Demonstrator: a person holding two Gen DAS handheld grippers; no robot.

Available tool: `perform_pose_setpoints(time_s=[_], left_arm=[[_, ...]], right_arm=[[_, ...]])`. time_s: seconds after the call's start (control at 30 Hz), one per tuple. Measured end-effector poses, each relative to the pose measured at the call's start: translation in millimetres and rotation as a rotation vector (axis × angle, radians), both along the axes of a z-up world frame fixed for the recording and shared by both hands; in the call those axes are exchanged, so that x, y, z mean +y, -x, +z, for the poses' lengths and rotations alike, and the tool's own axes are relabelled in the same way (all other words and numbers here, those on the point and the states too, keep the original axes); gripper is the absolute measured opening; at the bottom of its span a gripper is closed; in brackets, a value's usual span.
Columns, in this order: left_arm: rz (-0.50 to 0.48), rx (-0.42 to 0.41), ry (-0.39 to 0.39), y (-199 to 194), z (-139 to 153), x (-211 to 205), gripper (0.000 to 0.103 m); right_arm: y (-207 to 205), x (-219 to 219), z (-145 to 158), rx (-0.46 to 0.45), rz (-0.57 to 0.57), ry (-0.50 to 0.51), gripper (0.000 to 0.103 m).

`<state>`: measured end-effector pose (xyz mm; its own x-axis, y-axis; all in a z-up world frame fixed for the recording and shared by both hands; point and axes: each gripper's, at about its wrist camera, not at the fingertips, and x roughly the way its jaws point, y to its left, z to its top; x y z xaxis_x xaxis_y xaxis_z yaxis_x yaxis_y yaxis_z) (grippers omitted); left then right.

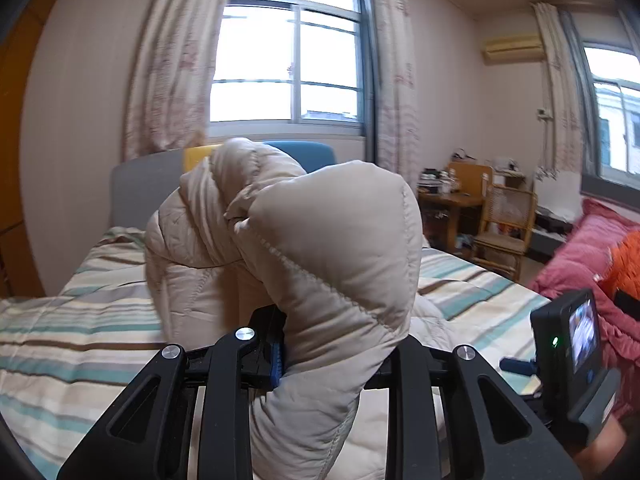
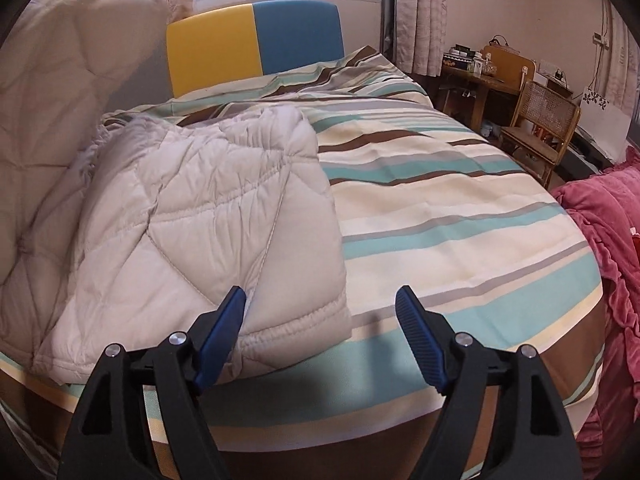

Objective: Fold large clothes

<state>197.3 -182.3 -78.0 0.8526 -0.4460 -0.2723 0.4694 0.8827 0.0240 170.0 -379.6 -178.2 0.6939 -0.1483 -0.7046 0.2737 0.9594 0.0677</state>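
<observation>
A beige quilted puffer coat (image 2: 208,216) lies on the striped bed (image 2: 460,216), on its left half near the front edge. My left gripper (image 1: 320,360) is shut on a thick fold of the coat (image 1: 320,248) and holds it up above the bed; the fabric bulges over the jaws and hides the fingertips. That raised part also shows at the far left of the right wrist view (image 2: 60,100). My right gripper (image 2: 320,312) is open and empty, just above the coat's front right corner at the bed edge. It also shows in the left wrist view (image 1: 568,344).
A yellow and blue headboard (image 2: 256,44) stands under the window. A wooden desk (image 2: 476,76) and a cane chair (image 2: 540,128) stand right of the bed. A pink blanket (image 2: 608,248) lies at the far right.
</observation>
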Motion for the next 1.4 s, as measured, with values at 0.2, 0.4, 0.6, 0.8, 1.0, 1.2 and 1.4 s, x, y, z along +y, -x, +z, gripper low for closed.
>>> perform_pose_setpoints(time_s=[0.2, 0.4, 0.6, 0.8, 1.0, 1.2, 1.4], left_arm=[[-0.09, 0.022, -0.073, 1, -22, -51, 0.024], [-0.194, 0.035, -0.2, 4, -61, -105, 0.035], [-0.26, 0.04, -0.213, 12, -91, -106, 0.048], [-0.333, 0.037, -0.199, 23, -94, -105, 0.061], [-0.412, 0.029, -0.224, 36, -99, -109, 0.074], [-0.441, 0.061, -0.21, 41, -99, -106, 0.071], [-0.474, 0.15, -0.153, 45, -93, -83, 0.058]], right_arm=[[22, -33, 23, -0.036, -0.039, 0.011, 0.077], [45, -65, 31, -0.054, -0.095, -0.016, 0.077], [51, -76, 49, -0.127, -0.044, -0.132, 0.077], [46, -65, 64, -0.168, 0.075, -0.234, 0.077], [36, -62, 58, -0.118, 0.086, -0.277, 0.074], [27, -58, 63, -0.084, 0.11, -0.261, 0.072], [-8, -54, 23, 0.066, 0.097, -0.141, 0.068]])
